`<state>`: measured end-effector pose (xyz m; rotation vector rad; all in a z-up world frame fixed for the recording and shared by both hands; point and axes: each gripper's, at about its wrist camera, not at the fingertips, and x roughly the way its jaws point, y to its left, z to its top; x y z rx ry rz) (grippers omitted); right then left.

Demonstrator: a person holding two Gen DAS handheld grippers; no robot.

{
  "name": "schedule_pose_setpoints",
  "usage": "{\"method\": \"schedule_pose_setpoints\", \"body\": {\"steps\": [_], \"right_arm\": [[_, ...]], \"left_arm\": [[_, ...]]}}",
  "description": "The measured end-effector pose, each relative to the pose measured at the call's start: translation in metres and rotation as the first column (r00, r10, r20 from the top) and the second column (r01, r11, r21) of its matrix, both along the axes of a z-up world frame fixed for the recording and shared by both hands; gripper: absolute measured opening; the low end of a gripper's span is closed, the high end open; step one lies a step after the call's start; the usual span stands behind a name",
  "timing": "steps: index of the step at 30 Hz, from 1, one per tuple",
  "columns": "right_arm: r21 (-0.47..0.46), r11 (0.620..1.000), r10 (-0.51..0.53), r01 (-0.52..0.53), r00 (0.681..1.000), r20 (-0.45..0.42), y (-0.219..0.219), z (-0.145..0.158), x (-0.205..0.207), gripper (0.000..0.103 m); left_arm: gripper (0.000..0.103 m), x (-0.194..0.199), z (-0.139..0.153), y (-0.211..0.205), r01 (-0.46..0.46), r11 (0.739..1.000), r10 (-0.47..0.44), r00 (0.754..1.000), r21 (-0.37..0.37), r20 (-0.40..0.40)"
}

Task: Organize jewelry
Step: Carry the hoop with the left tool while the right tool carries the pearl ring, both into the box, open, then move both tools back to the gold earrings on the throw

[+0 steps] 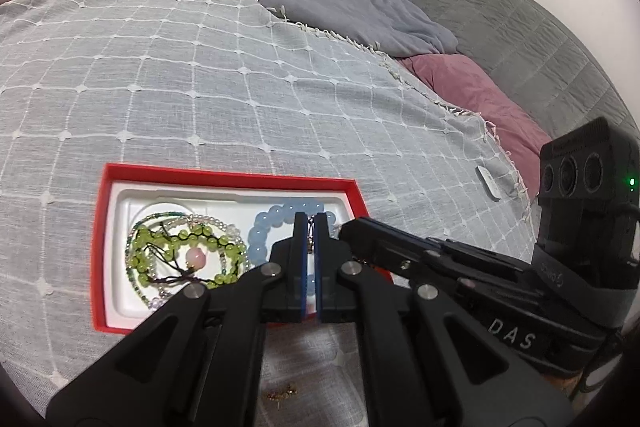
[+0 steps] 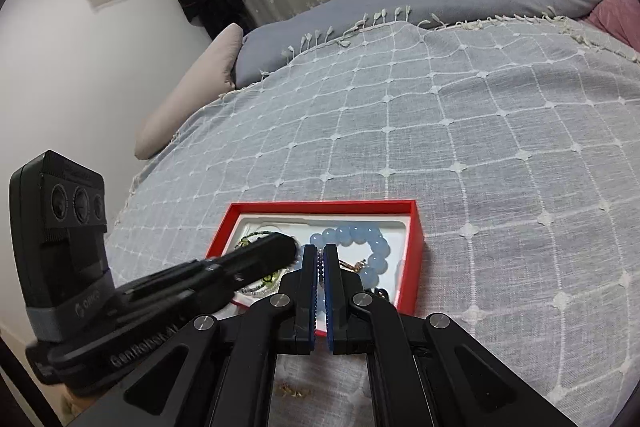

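- We judge the sorting nearly done: the red box [image 1: 100,251] at lower left already holds the green bead strands [image 1: 180,251] and, rightward, the blue bead bracelet [image 1: 260,231].
- A small gold piece [image 1: 282,394] remains on the blanket [image 1: 240,87], bottom centre.
- Our left gripper [image 1: 311,223] and right gripper [image 2: 321,255] are both pinched narrow, seemingly empty.

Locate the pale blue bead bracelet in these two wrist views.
The pale blue bead bracelet lies in the right half of the red box's white tray, beside the green bead strands; the right wrist view shows it too, past the closed jaws.
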<state>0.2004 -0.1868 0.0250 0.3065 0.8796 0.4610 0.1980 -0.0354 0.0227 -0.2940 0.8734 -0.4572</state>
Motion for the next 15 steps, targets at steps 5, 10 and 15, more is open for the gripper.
{"method": "schedule_pose_setpoints", "body": {"steps": [5, 10, 15], "right_arm": [[-0.004, 1.0, -0.007, 0.007, 1.0, -0.02, 0.004, -0.008, 0.008, 0.012], [0.018, 0.999, -0.03, 0.03, 0.999, -0.018, -0.006, -0.002, 0.004, 0.02], [0.025, 0.999, -0.029, 0.029, 1.0, -0.002, -0.009, 0.009, -0.005, 0.02]], "left_arm": [[0.003, 0.002, 0.0, 0.003, 0.001, 1.0, -0.001, 1.0, 0.005, 0.001], [0.005, -0.005, 0.013, 0.006, 0.012, 1.0, -0.012, 1.0, -0.01, 0.02], [0.005, -0.014, 0.023, 0.014, -0.011, 1.0, 0.011, 1.0, 0.0, 0.025]]}}
